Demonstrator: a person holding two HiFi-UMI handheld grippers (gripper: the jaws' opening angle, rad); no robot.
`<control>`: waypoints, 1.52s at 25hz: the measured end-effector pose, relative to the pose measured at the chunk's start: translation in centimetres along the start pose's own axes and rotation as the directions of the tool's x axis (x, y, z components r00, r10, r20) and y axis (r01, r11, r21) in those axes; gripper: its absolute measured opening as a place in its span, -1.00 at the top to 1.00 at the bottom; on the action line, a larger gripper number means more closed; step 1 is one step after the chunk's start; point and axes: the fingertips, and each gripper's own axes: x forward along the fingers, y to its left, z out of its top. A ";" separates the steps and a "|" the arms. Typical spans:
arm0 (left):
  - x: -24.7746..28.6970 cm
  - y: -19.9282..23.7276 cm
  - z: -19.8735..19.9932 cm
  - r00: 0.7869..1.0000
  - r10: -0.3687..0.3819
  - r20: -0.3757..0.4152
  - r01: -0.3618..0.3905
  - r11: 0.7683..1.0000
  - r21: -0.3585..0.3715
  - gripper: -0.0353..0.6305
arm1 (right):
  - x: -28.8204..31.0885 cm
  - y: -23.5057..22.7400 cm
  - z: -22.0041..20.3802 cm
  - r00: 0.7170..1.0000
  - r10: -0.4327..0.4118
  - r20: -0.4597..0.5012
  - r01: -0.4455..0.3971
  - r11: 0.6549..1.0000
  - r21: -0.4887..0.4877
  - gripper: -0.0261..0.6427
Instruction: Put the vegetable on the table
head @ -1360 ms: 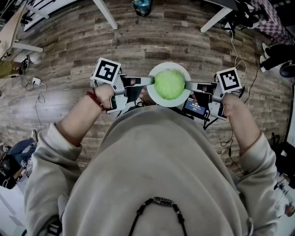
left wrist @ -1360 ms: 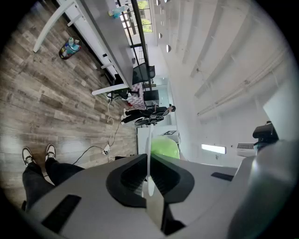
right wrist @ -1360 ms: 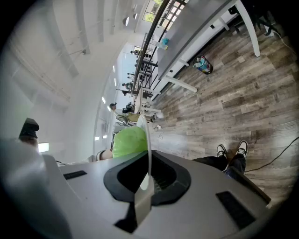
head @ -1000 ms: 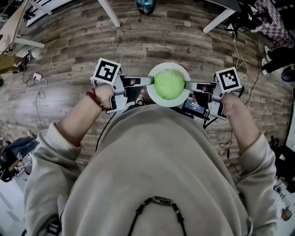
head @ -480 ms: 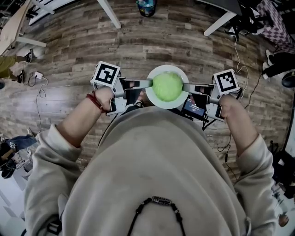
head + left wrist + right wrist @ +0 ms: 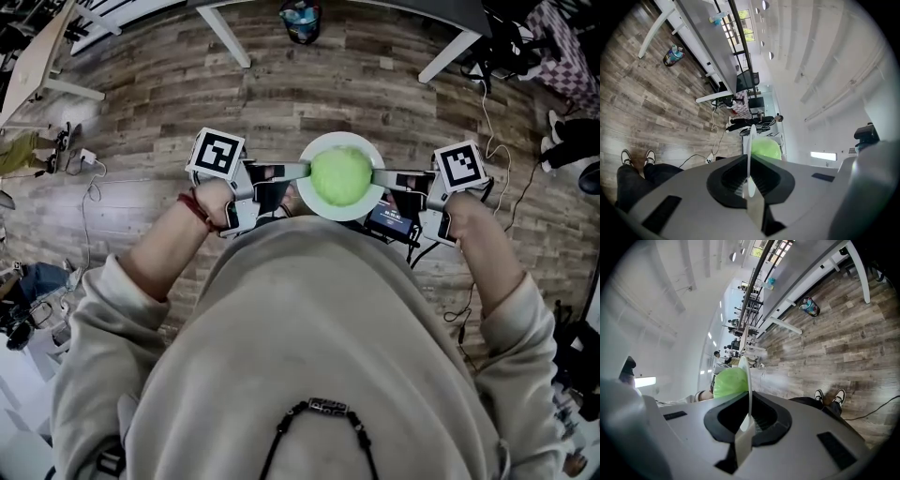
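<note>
A: Two grippers: report status.
B: My left gripper (image 6: 302,170) and right gripper (image 6: 377,173) are clamped on opposite rims of the plate (image 6: 342,137). The vegetable (image 6: 339,177) sits on it, above the floor (image 6: 141,103). Transfer to the counter (image 6: 712,42) is not yet done.

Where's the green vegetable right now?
Head view, centre: the green vegetable sits on the white plate, held over the floor between the left gripper and right gripper.

Round green vegetable (image 6: 339,177), on white plate (image 6: 314,197)
</note>
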 end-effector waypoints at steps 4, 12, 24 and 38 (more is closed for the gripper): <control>0.1 0.4 -0.7 1.000 -0.001 0.014 0.001 1.000 0.007 0.84 | 0.3 -0.3 -0.6 1.000 -0.005 -0.002 0.005 1.000 -0.023 0.85; 0.6 0.9 -0.2 1.000 -0.008 0.004 0.008 1.000 -0.019 0.84 | -0.3 -1.4 0.0 0.999 -0.043 -0.011 0.043 0.999 0.001 0.85; 0.7 1.6 3.6 0.998 -0.055 -0.041 0.056 0.998 0.016 0.84 | 0.1 -1.1 3.3 0.996 -0.055 0.072 0.055 0.998 0.000 0.85; -4.1 2.4 15.9 0.996 -0.048 -0.074 0.053 0.996 0.069 0.85 | 4.3 -0.8 15.7 0.990 -0.104 0.099 0.103 0.995 0.015 0.85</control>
